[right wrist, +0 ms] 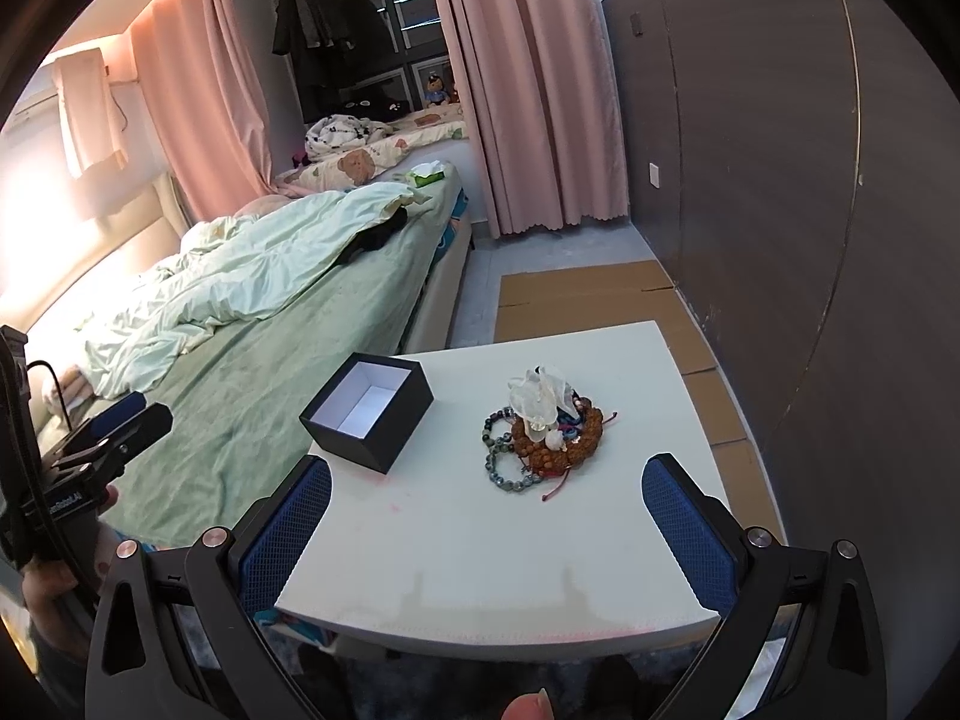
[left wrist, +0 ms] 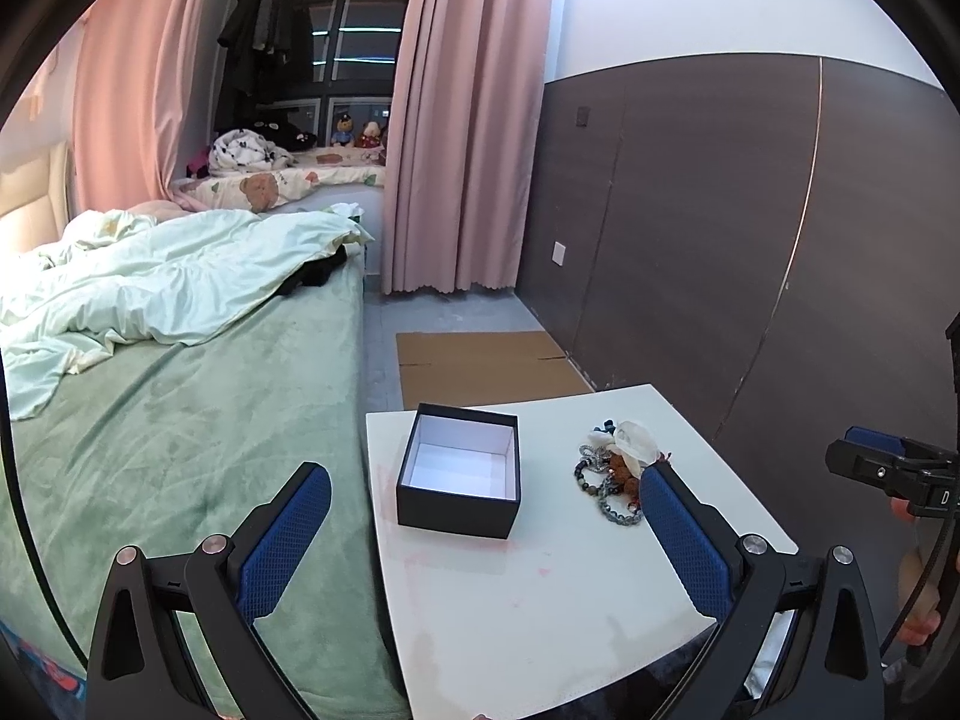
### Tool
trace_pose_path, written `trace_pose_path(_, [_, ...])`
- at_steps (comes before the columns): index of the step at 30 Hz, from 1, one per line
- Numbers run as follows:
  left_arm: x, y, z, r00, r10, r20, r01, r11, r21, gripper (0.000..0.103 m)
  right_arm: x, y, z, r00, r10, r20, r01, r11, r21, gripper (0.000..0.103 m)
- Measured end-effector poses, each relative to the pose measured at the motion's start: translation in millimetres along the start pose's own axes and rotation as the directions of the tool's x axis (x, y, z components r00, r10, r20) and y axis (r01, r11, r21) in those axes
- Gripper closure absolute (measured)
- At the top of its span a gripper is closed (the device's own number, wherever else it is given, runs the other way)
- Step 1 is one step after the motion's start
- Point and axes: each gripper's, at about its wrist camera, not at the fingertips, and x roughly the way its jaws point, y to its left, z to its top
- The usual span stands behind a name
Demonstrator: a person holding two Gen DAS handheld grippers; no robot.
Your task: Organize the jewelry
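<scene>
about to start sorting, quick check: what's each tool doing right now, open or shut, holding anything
Left tool: open, holding nothing.
Right tool: open, holding nothing.

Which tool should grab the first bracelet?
Right. The right tool is open and faces the jewelry pile squarely; the left tool is lined up on the black box.

Both wrist views face the table [left wrist: 540,588] from near
</scene>
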Motion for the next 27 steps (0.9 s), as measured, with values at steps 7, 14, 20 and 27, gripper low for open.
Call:
trace_pose_path(7, [1.2, -1.7, -0.2, 1.000, 0.002, -0.007, -0.002, 1.000, 0.006, 0.000, -1.1, -0.4, 0.4, 1.000, -0.001, 0.002, 0.001, 1.000, 0.000, 0.000])
trace_pose_path(14, [1.5, -1.1, -0.2, 1.000, 0.003, -0.005, -0.002, 1.000, 0.003, 0.000, -1.0, -0.7, 0.1, 1.000, -0.001, 0.003, 0.001, 1.000, -0.002, 0.000])
trace_pose_path(20, [1.1, -0.2, -0.1, 1.000, 0.001, -0.009, -0.001, 1.000, 0.005, 0.000, -1.3, -0.6, 0.1, 1.000, -0.001, 0.004, 0.001, 1.000, -0.002, 0.000])
trace_pose_path(27, [1.1, 0.5, -0.5, 1.000, 0.004, -0.009, -0.004, 1.000, 0.007, 0.000, -1.1, -0.8, -0.1, 1.000, -0.002, 0.005, 0.002, 1.000, -0.002, 0.000])
